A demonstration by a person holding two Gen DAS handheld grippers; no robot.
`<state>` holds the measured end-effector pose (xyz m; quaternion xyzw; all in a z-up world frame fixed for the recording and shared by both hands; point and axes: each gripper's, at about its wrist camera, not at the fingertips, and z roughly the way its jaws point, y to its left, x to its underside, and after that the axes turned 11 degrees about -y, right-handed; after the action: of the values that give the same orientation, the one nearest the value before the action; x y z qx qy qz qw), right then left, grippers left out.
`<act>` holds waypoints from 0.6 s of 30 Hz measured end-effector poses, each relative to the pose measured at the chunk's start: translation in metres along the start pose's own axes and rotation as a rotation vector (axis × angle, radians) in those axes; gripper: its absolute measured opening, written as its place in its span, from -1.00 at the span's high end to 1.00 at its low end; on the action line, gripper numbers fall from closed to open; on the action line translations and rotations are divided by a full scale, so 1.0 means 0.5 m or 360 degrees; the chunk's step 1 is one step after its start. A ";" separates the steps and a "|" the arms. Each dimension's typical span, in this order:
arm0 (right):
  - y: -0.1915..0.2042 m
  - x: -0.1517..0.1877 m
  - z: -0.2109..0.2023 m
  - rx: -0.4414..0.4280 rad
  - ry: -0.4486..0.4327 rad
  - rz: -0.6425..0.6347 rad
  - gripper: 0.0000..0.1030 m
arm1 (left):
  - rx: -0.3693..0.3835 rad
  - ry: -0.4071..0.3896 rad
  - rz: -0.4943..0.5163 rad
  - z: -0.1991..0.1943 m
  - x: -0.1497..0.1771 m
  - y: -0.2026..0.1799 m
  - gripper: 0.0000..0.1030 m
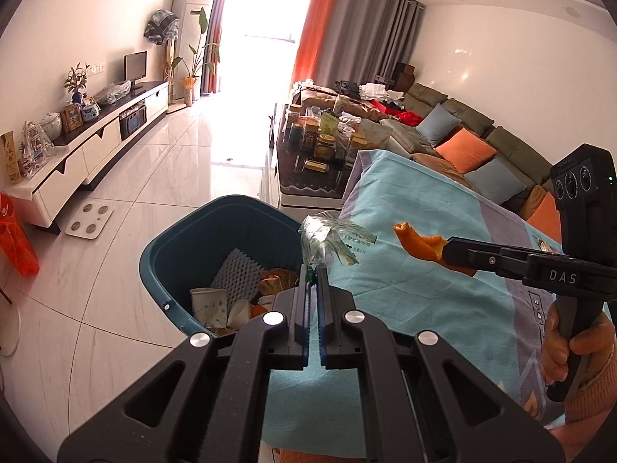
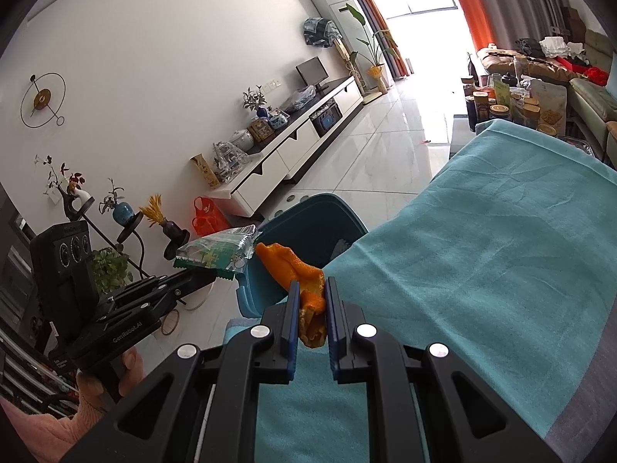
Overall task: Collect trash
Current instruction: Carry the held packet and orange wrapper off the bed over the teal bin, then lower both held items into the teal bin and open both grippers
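My left gripper is shut on a crumpled clear plastic wrapper with green print, held up at the table's left edge beside the bin. The same wrapper and left gripper show at the left of the right wrist view. My right gripper is shut on an orange peel, which sticks out forward over the cloth's edge. From the left wrist view the peel hangs in the right gripper above the table. A teal bin on the floor holds several scraps.
A turquoise cloth covers the table. The bin stands against its left side on a glossy tiled floor. Beyond are a cluttered coffee table, a sofa with cushions, a long TV cabinet and an orange bag.
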<state>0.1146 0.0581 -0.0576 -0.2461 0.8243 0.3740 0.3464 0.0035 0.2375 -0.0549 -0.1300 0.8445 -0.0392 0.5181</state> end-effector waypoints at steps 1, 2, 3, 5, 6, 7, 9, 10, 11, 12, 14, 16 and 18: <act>0.000 0.000 0.000 -0.0001 0.0000 -0.0002 0.78 | -0.0004 0.0001 0.0000 0.001 0.000 0.001 0.93; 0.001 0.000 0.001 -0.0004 0.0001 -0.0003 0.78 | -0.0008 0.0002 -0.0001 0.002 0.000 0.003 0.93; 0.001 -0.001 0.002 -0.0005 0.0003 -0.0004 0.78 | -0.0010 0.0003 -0.0004 0.001 0.000 0.005 0.93; -0.001 -0.003 0.003 -0.0007 0.0005 -0.0008 0.78 | -0.0016 0.0004 -0.0006 0.002 0.000 0.010 0.93; 0.000 -0.002 0.005 -0.0010 0.0009 -0.0009 0.78 | -0.0017 0.0005 -0.0008 0.003 0.001 0.012 0.93; -0.001 -0.003 0.006 -0.0011 0.0012 -0.0011 0.78 | -0.0019 0.0005 -0.0008 -0.001 0.000 0.013 0.93; 0.001 -0.002 0.007 -0.0016 0.0015 -0.0012 0.78 | -0.0025 0.0005 -0.0011 -0.001 0.001 0.016 0.93; 0.002 -0.004 0.010 -0.0016 0.0018 -0.0013 0.78 | -0.0027 0.0006 -0.0012 -0.001 0.001 0.017 0.93; 0.003 -0.004 0.013 -0.0017 0.0020 -0.0014 0.78 | -0.0031 0.0005 -0.0012 -0.002 0.000 0.019 0.93; 0.004 -0.005 0.015 -0.0018 0.0022 -0.0015 0.78 | -0.0034 0.0006 -0.0014 -0.002 0.001 0.021 0.93; 0.004 -0.007 0.018 -0.0022 0.0025 -0.0015 0.78 | -0.0037 0.0008 -0.0017 0.000 -0.001 0.022 0.93; 0.005 -0.009 0.020 -0.0024 0.0027 -0.0018 0.78 | -0.0042 0.0009 -0.0018 0.001 -0.001 0.024 0.93; 0.008 -0.010 0.025 -0.0026 0.0032 -0.0019 0.78 | -0.0046 0.0011 -0.0020 0.003 -0.001 0.027 0.93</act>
<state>0.1202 0.0710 -0.0580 -0.2577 0.8233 0.3760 0.3384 0.0026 0.2508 -0.0576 -0.1427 0.8459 -0.0307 0.5129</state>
